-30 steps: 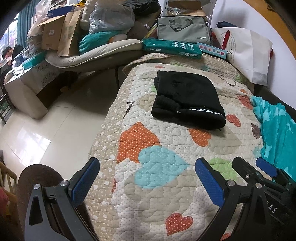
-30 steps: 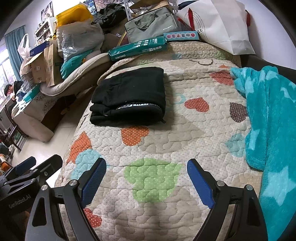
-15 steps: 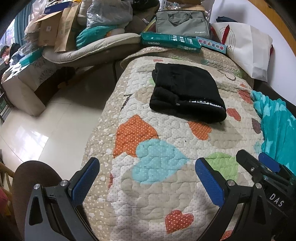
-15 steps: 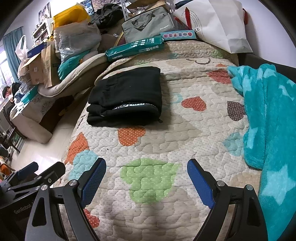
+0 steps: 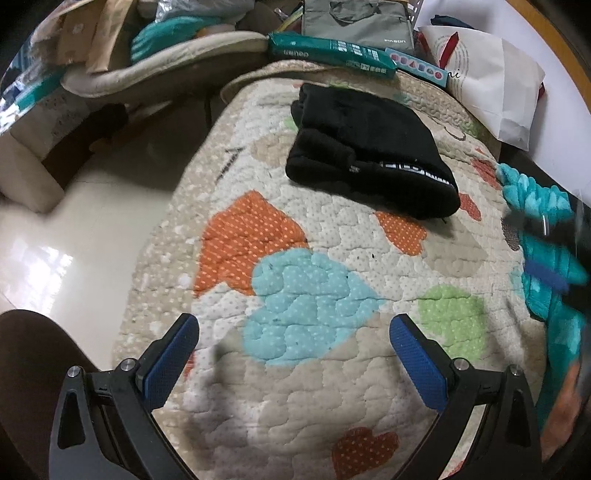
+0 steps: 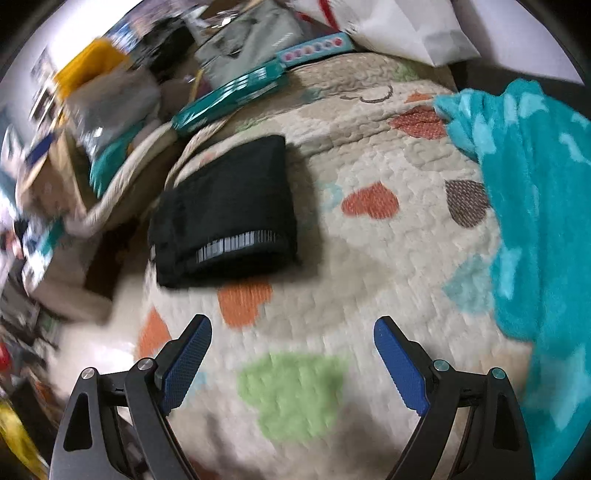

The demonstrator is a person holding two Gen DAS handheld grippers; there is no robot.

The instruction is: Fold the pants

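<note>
The black pants (image 5: pixel 369 147) lie folded in a compact bundle on the heart-patterned quilt (image 5: pixel 295 288), white-lettered waistband facing me. They also show in the right wrist view (image 6: pixel 225 210), blurred. My left gripper (image 5: pixel 293 338) is open and empty, low over the quilt's near part, well short of the pants. My right gripper (image 6: pixel 291 336) is open and empty, also short of the pants. In the left wrist view the right gripper (image 5: pixel 550 273) shows as a blur at the right edge.
A teal fleece blanket (image 6: pixel 535 221) lies along the quilt's right side. Long teal boxes (image 5: pixel 332 55), a grey bag (image 5: pixel 354 18) and a white paper bag (image 5: pixel 495 92) crowd the far end. The quilt's left edge drops to a tiled floor (image 5: pixel 92 229).
Both grippers have moved; the right wrist view swung and is blurred. The right gripper has shifted in the left view from lower right to further up the right edge. The pants stayed put.
</note>
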